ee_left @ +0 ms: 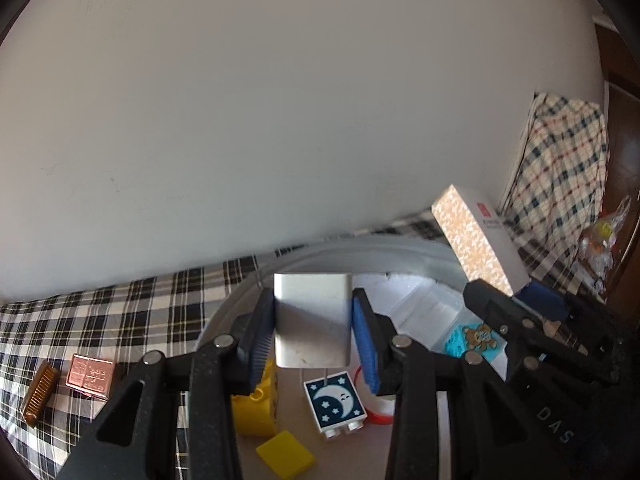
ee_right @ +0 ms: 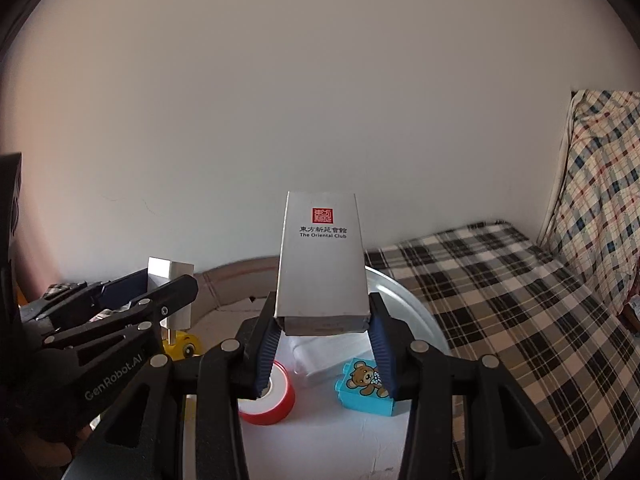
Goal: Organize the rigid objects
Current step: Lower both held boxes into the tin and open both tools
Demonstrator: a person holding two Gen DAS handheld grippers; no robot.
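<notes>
You hold two loads over the round metal basin (ee_left: 420, 252), which sits on a bed with a plaid cover (ee_right: 500, 300). The left gripper (ee_left: 313, 322) pinches a plain silver block (ee_left: 312, 316) between its blue fingers (ee_left: 362, 332), by the block's two side faces. The right gripper (ee_right: 322, 338) pinches a grey card box (ee_right: 322, 256) near its bottom end only; most of the box stands above the fingers (ee_right: 380, 344). Judge this the weaker grip: a quick tilt could lever the box out, and it would fall onto the red tape roll (ee_right: 268, 394) or the teddy-bear brick (ee_right: 366, 384) directly beneath. The silver block has smooth faces and could slide if you ease the pinch too soon; below it lie the moon brick (ee_left: 335, 402), a yellow toy (ee_left: 256, 404) and a flat yellow tile (ee_left: 285, 456). The two grippers sit close together, the right one at 3 o'clock in the left wrist view; crossing paths risks a knock. The basin floor is crowded. The most open floor shows at 6 o'clock in the right wrist view, in front of the tape roll. The basin rim curves from 10 to 2 o'clock; keep clear of it on descent. Outside the basin, a copper-coloured box (ee_left: 90, 376) and a brown comb-like piece (ee_left: 38, 394) lie on the cover at 8 o'clock in the left wrist view, with free cover around them.
</notes>
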